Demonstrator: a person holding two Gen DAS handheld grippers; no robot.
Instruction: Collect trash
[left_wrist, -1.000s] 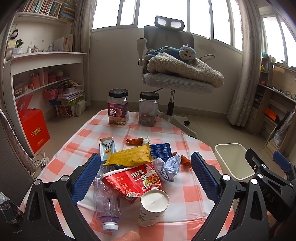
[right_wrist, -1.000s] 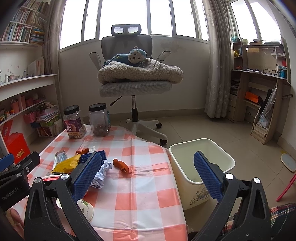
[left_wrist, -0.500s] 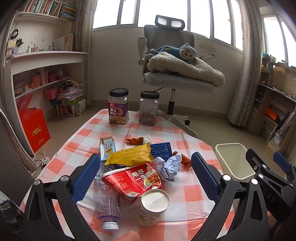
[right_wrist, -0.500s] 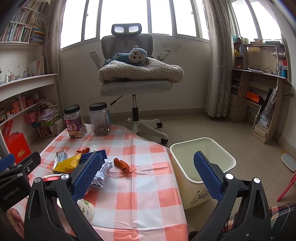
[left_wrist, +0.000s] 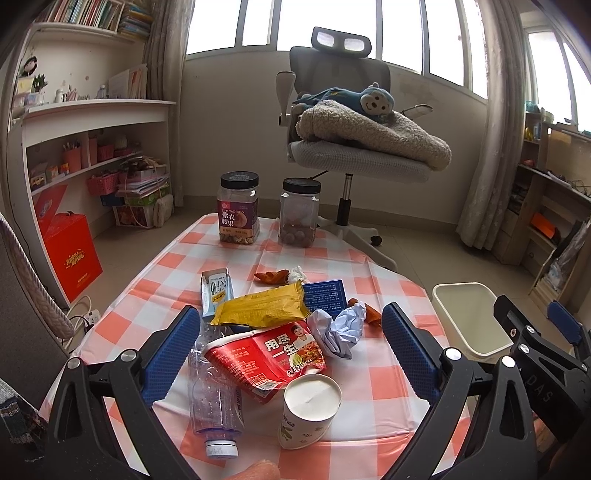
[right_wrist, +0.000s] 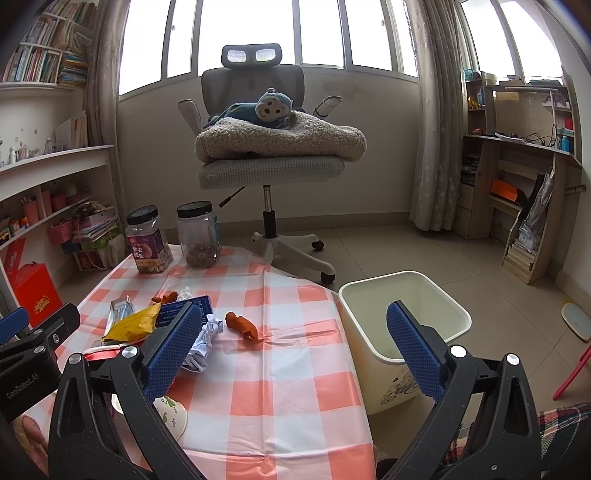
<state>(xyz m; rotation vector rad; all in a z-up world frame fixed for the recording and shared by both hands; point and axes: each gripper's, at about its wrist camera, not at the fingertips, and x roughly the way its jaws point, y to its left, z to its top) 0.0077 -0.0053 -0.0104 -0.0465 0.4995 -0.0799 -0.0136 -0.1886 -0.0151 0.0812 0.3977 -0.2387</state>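
Orange-and-white checked tablecloth (left_wrist: 380, 373), yellow wrapper (left_wrist: 262, 308)

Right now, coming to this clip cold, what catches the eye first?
A heap of litter on the checked table: a red noodle wrapper, a yellow snack bag, a clear plastic bottle and a paper cup. Beside the table's right edge stands an empty cream bin. Both hand-held grippers, left and right, gape open, holding nothing.

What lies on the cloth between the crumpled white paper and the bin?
In the right wrist view, only an orange peel scrap lies between crumpled paper and bin; otherwise bare checked cloth.
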